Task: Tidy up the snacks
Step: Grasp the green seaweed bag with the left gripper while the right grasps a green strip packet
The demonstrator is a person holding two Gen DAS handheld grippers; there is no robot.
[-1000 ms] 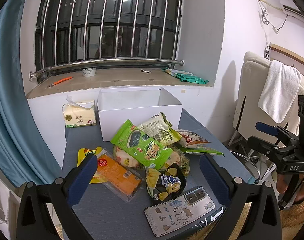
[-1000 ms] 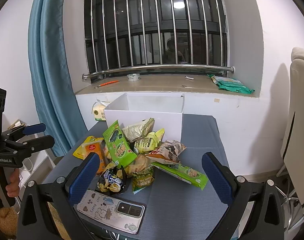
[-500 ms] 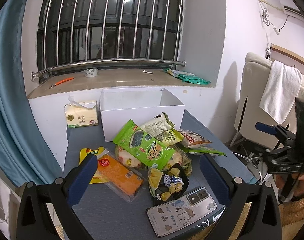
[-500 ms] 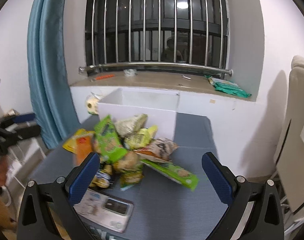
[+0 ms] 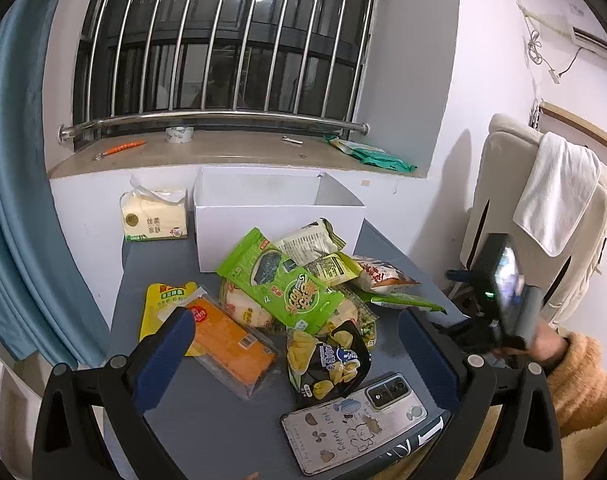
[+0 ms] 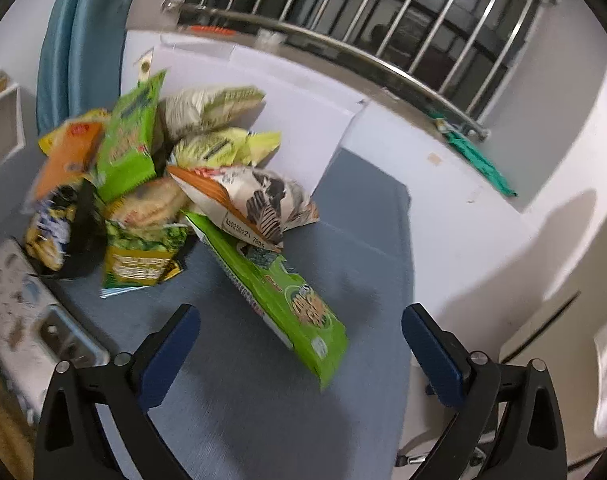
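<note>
Grey-blue cloth covers your table (image 5: 207, 424), which stands against a white wall below a barred window (image 5: 223, 52) with a blue curtain (image 5: 11, 200) at its side. One white box (image 5: 279, 220) sits open-topped at the far edge, with one pack of tissues (image 5: 155, 218) just beside it on the left. In front of the box lies a single heap of snack bags (image 5: 299, 292), about nine that you can count: a flat orange pack (image 5: 231, 348) over a yellow pouch (image 5: 163, 300), one large green bag (image 5: 283, 284) on top, a black chip bag (image 5: 327, 360) nearest you, and in the right wrist view a long green bag (image 6: 279, 292) sticking out from under a white and orange one (image 6: 243, 200); the rest overlap too much to separate surely. One phone (image 5: 355, 420) lies face down at the near edge, touching the black chip bag. Your left gripper (image 5: 299, 344) hangs over the near part of the heap with both fingers spread wide and nothing between them. Your right gripper (image 6: 303, 344) is likewise spread wide and empty, tilted, above bare cloth with the tip of the long green bag between its fingers.
</note>
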